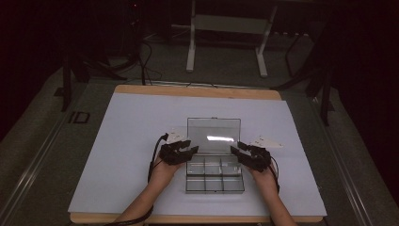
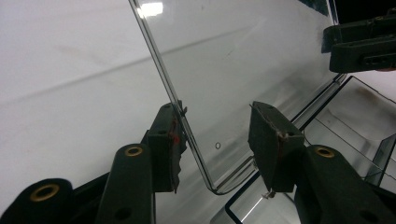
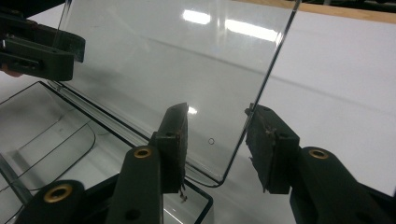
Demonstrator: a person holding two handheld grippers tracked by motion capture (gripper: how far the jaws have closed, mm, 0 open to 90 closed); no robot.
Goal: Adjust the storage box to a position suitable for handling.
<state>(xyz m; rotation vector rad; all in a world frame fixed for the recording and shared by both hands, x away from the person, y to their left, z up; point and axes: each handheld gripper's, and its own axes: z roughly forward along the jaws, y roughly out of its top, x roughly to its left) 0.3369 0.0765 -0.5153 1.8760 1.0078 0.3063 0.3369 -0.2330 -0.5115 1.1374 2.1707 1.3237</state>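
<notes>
A clear plastic compartment box (image 1: 214, 175) sits on the white sheet, and its lid (image 1: 214, 134) stands raised at the back. My left gripper (image 1: 188, 150) is at the lid's left lower corner and my right gripper (image 1: 241, 149) at its right lower corner. In the left gripper view the lid's edge (image 2: 187, 126) runs between the jaws of the left gripper (image 2: 219, 140), close to the left pad, with a wide gap to the other pad. In the right gripper view the right gripper (image 3: 215, 140) straddles the lid's corner (image 3: 233, 154) the same way, open. The tray's dividers (image 1: 214, 172) look empty.
A white sheet (image 1: 127, 141) covers a wooden table whose edge (image 1: 197, 92) shows at the back. Behind it stand a white metal frame (image 1: 190, 47) and cables (image 1: 146, 61) on the floor. A cable (image 1: 151, 162) trails from the left gripper.
</notes>
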